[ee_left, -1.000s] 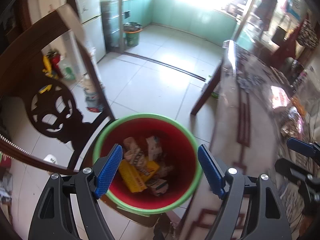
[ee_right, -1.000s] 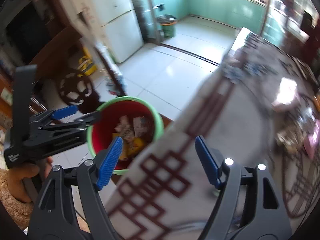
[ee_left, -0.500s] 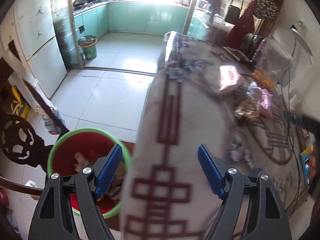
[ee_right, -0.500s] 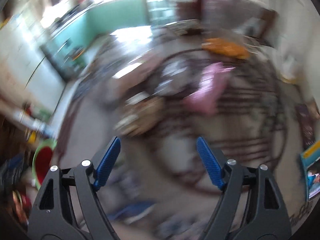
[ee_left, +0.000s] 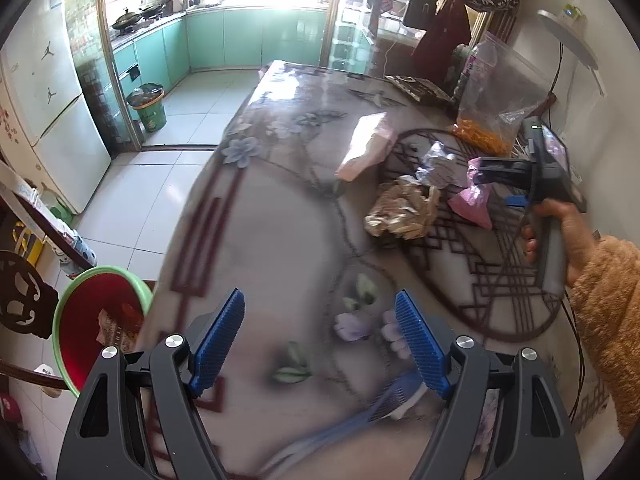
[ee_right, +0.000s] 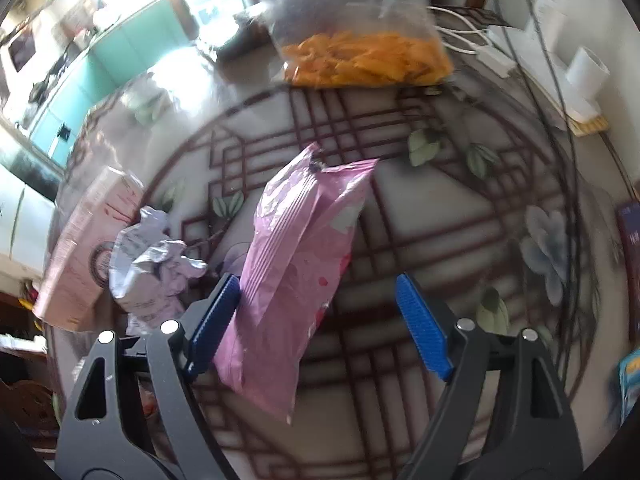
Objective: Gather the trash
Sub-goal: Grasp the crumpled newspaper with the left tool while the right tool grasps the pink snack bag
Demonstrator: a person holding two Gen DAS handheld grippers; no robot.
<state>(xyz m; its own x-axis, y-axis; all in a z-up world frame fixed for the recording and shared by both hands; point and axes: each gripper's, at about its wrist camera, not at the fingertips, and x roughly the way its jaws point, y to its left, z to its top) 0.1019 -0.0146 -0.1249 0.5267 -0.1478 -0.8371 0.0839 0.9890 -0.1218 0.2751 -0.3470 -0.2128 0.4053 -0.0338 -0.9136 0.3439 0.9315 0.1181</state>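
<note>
Hanging over the patterned tabletop [ee_left: 280, 220], the left claw [ee_left: 320, 344] stands released, its blue pads well apart with nothing but printed flowers and a blurred blue-and-white object [ee_left: 396, 396] showing between them; it touches no trash. At about nine o'clock from it, past the tabletop's edge, the green-rimmed red bin [ee_left: 92, 320] sits on the floor with wrappers inside. Toward one o'clock lie the trash pieces: a crumpled tan wrapper [ee_left: 404, 210], a crumpled silver wrapper [ee_left: 434, 164] just beyond it, and a pink box [ee_left: 364, 148] at twelve o'clock of those. At two o'clock a hand [ee_left: 560, 232] in a fuzzy orange sleeve [ee_left: 608, 320] holds the right claw [ee_right: 318, 320] above the pink bag [ee_right: 300, 276]. In the right wrist view that claw is also released, and its pads have just been spreading; the pink bag lies flat on the tabletop, running from the claw's seven o'clock side up toward twelve o'clock. The left pad appears to sit against the bag's edge, while the right pad is clear of it, so nothing is gripped. The silver wrapper and pink box lie at nine o'clock, and a clear bag of orange snacks [ee_right: 360, 56] stands at twelve o'clock.
</note>
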